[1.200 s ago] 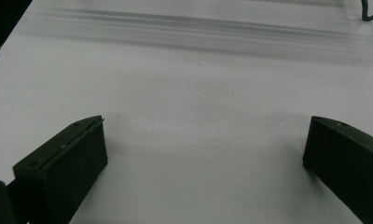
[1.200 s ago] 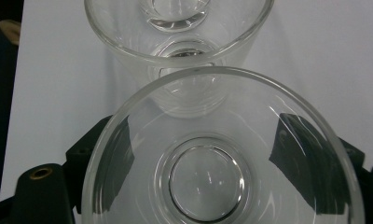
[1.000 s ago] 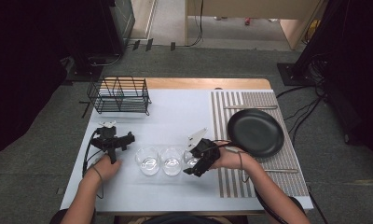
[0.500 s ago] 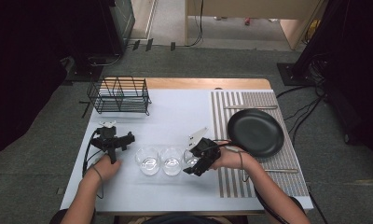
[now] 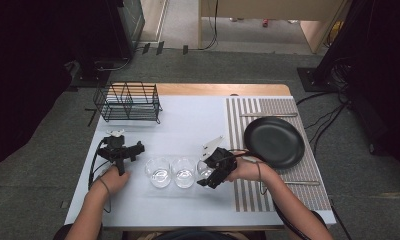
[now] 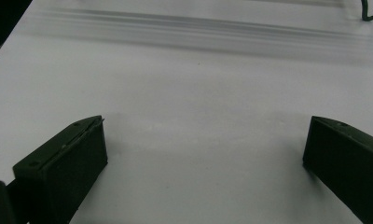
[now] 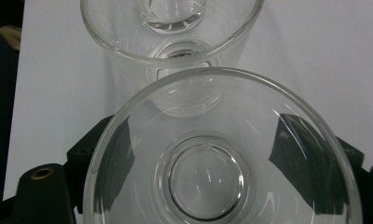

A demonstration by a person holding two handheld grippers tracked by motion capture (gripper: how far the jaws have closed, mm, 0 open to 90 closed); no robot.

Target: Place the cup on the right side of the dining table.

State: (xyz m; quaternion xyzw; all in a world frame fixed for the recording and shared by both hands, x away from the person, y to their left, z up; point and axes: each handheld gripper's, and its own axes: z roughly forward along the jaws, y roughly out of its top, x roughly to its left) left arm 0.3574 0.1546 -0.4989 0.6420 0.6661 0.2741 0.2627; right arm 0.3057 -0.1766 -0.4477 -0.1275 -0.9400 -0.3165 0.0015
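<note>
Now | right gripper (image 5: 206,176) jaws straddle, seemingly clamp the glass cup (image 7: 222,154) at table's six o'clock | left gripper (image 5: 122,151) spread, empty, nine o'clock | advice: lift straight up, clear the neighbouring glass (image 7: 173,28).

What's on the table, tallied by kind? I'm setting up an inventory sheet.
Clear glasses: 3
Black plate: 1
Wire rack: 1
Striped mat: 1
Cutlery pieces on the mat: 2
Total: 8
</note>
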